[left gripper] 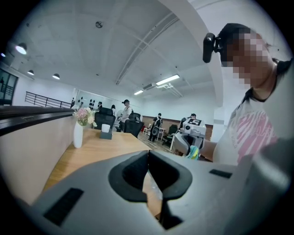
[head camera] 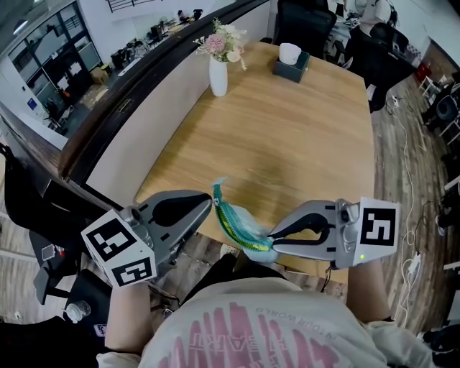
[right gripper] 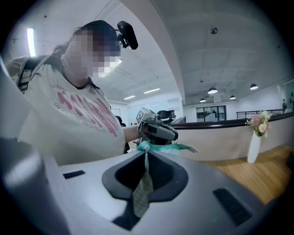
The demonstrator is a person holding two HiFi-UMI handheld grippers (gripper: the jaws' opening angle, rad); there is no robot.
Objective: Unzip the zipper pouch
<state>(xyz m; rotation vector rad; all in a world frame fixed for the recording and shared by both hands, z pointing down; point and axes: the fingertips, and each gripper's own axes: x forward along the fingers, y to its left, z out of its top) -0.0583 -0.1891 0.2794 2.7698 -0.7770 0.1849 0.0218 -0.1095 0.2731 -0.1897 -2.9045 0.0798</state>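
The zipper pouch [head camera: 236, 224] is teal with a yellow-green stripe and hangs in the air over the wooden table's near edge. My right gripper [head camera: 272, 238] comes in from the right and is shut on a narrow checked pull strip [right gripper: 143, 186] at the pouch's lower end. In the right gripper view the pouch [right gripper: 160, 148] bunches just beyond the jaw tips [right gripper: 146, 153]. My left gripper [head camera: 208, 203] is shut with nothing between its jaws [left gripper: 148, 153], its tip close beside the pouch's upper corner. From the left gripper view the pouch [left gripper: 193, 152] shows far off to the right, under the right gripper [left gripper: 195, 129].
The wooden table [head camera: 287, 136] carries a white vase of flowers [head camera: 218, 75] and a tissue box [head camera: 290, 66] at its far end. A low wall [head camera: 136, 136] runs along the left. Black chairs [head camera: 302, 21] stand beyond, and cables [head camera: 402, 144] lie on the floor at the right.
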